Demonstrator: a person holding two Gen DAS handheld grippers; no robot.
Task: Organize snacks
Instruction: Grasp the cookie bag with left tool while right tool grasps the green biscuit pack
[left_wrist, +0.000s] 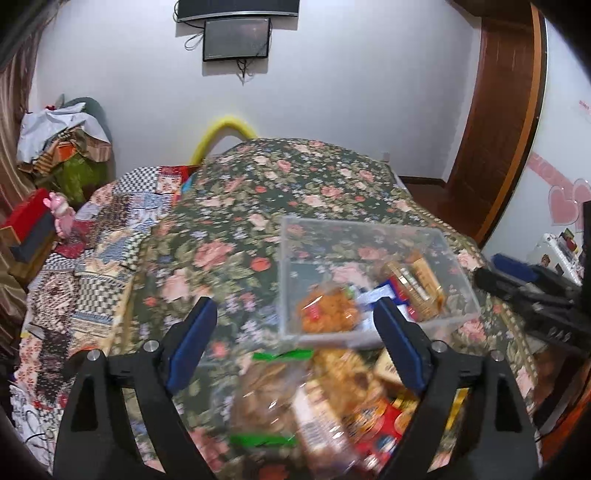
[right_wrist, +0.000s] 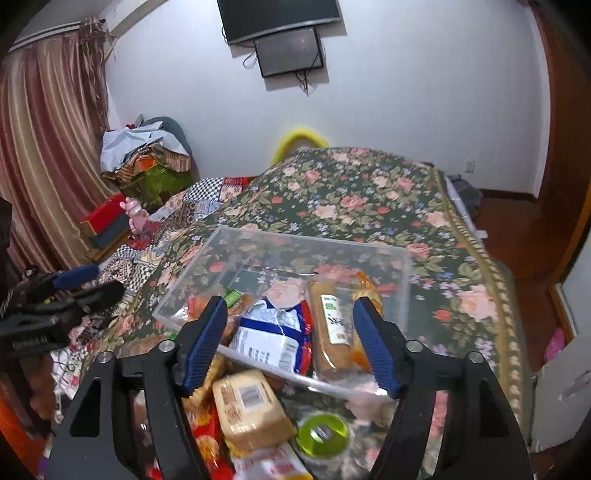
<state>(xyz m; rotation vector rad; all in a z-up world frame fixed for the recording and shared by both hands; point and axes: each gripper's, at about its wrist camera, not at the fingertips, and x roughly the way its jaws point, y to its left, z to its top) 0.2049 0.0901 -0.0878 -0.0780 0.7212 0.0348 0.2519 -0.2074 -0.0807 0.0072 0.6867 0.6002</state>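
A clear plastic bin (left_wrist: 454, 243) (right_wrist: 399, 258) sits on the floral bedspread and holds an orange snack bag (left_wrist: 327, 308), a blue-and-white packet (right_wrist: 271, 334) and a long biscuit sleeve (right_wrist: 330, 325). A pile of loose snacks lies in front of it: a clear bag with green strips (left_wrist: 266, 398), a tan wrapped block (right_wrist: 249, 410) and a green-lidded cup (right_wrist: 322, 435). My left gripper (left_wrist: 295, 343) is open and empty above the pile. My right gripper (right_wrist: 291, 343) is open and empty at the bin's near edge.
The floral bedspread (left_wrist: 258, 192) stretches back to a white wall. A patchwork quilt (left_wrist: 110, 236) lies on the left with a red box (left_wrist: 26, 221) and a pink toy (left_wrist: 61, 212). A wooden door (left_wrist: 509, 110) stands at right. The left view is motion-blurred.
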